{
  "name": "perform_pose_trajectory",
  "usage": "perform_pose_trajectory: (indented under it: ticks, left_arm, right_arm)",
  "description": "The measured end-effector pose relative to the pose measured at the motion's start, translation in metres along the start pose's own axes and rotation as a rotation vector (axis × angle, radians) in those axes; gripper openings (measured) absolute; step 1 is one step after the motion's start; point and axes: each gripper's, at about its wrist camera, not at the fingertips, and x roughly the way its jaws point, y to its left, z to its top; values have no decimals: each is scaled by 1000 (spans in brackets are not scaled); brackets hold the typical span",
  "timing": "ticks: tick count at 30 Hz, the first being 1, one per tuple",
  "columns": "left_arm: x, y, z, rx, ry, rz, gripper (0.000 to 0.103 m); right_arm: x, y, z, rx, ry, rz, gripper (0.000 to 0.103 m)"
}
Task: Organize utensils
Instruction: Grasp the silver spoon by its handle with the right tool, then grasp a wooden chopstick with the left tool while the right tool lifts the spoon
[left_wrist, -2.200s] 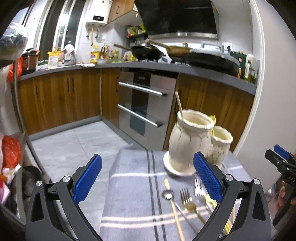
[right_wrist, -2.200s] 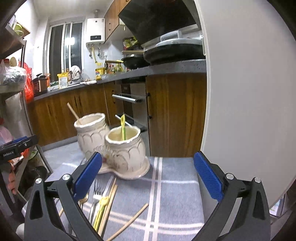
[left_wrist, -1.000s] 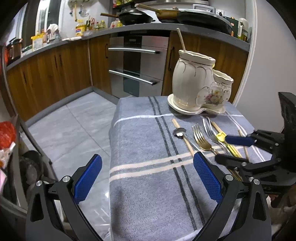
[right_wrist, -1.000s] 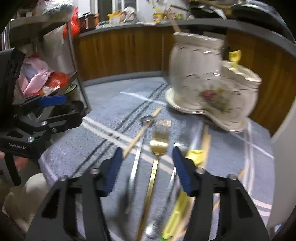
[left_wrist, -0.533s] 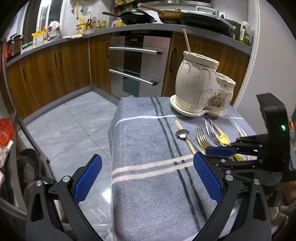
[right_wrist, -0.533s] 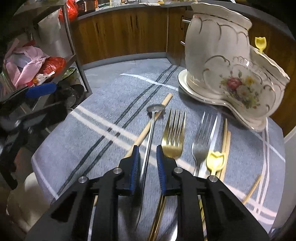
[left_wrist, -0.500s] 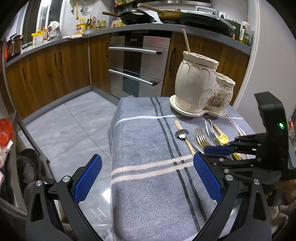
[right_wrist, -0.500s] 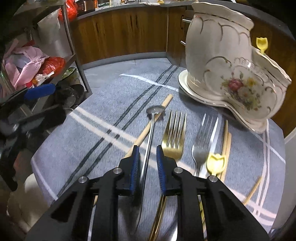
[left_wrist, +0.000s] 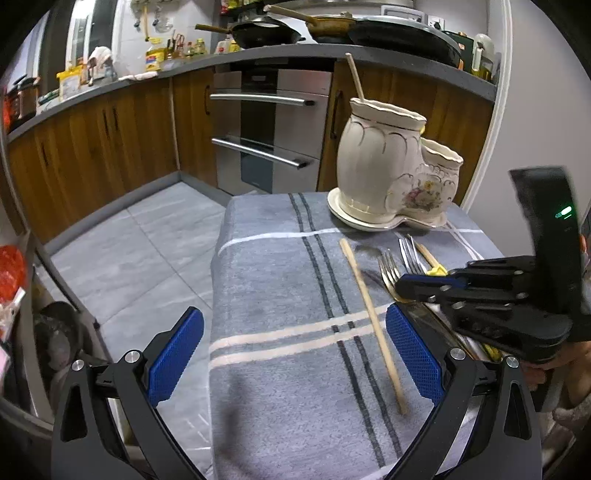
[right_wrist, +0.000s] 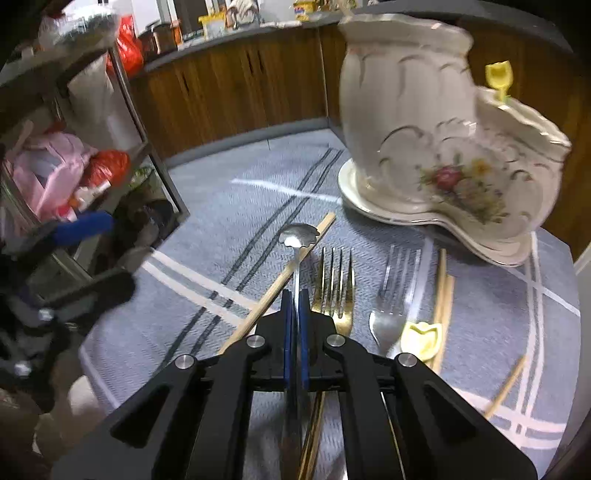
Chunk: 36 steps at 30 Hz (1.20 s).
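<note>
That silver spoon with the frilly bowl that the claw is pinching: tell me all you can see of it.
The spoon looks like shiny silver metal, with a small scalloped bowl like a flower and a thin straight handle. It points away from the right claw, whose blue pads are shut on the handle. Its bowl sits beside the tip of a wooden chopstick, over the grey striped cloth; whether it rests there or is lifted, I cannot tell. A gold fork lies just to its right.

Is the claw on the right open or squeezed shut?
Shut. In the right wrist view, the right claw has its blue pads pressed together on the thin handle of the silver spoon, with no gap showing beside it.
</note>
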Motion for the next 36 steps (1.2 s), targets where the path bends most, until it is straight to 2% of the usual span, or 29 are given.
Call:
perform_pose_trajectory:
  ticks: [10, 17, 22, 24, 27, 32, 34, 36]
  left_arm:
    - [21, -34, 4, 64, 62, -22, 98]
    - [44, -55, 13, 123, 141, 18, 94]
    - [62, -62, 20, 125, 227, 32, 75]
    - [69, -65, 21, 129, 258, 34, 64]
    - [78, -65, 23, 126, 295, 18, 53]
    - [93, -66, 30, 142, 330, 23, 44]
    - [97, -65, 36, 139, 333, 27, 35]
    - [99, -64, 39, 137, 332, 35, 18]
  right_arm:
    - [-74, -29, -8, 53, -171, 6, 1]
    - [-104, -44, -12, 74, -241, 5, 1]
    - [-112, -49, -14, 86, -268, -4, 1]
    - [-114, -52, -18, 90, -270, -6, 1]
    - [-114, -55, -20, 95, -269, -7, 1]
    - [-116, -60, -22, 104, -273, -8, 1]
    - [-117, -61, -23, 105, -277, -8, 1]
    - [-119, -62, -23, 104, -285, -10, 1]
